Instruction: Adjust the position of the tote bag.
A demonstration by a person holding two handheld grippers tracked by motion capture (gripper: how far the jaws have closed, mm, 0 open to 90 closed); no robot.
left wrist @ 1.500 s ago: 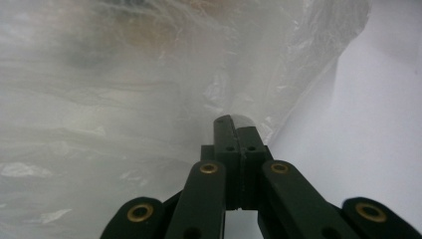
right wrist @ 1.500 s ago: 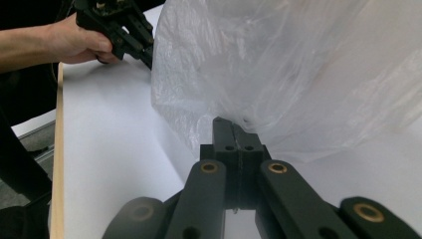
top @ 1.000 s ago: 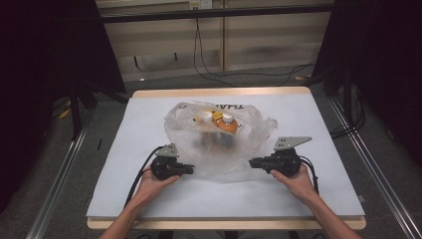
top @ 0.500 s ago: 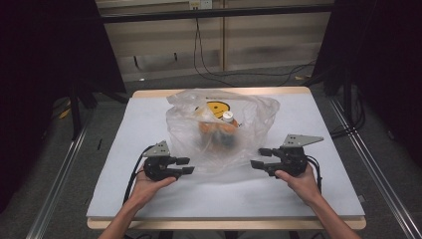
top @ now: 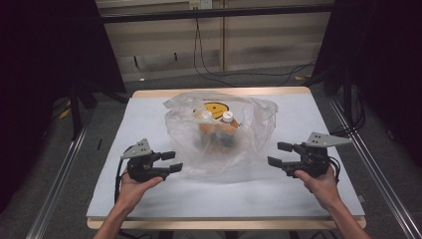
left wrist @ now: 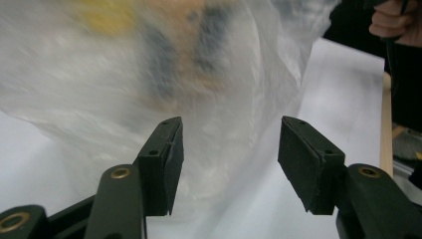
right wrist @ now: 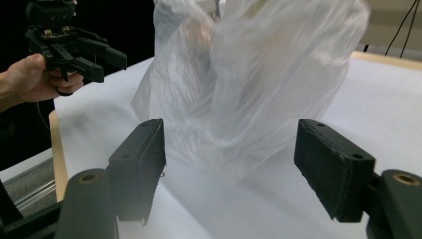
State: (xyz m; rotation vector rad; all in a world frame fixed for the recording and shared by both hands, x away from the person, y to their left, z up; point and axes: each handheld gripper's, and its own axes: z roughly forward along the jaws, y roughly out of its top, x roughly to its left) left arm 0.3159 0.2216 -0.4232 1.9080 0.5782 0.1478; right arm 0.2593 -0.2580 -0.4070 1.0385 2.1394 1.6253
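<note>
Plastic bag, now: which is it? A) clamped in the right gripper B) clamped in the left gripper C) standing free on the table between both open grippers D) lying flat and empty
C: the plastic bag stands bulged with items inside on the table, while the left gripper and right gripper sit apart from it at either side, jaws spread with nothing between them.

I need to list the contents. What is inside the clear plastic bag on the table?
Through the plastic bag I see an orange thing with a white cap, a yellow smiley face and something dark. The wrinkled plastic blurs them, so anything underneath stays hidden.
</note>
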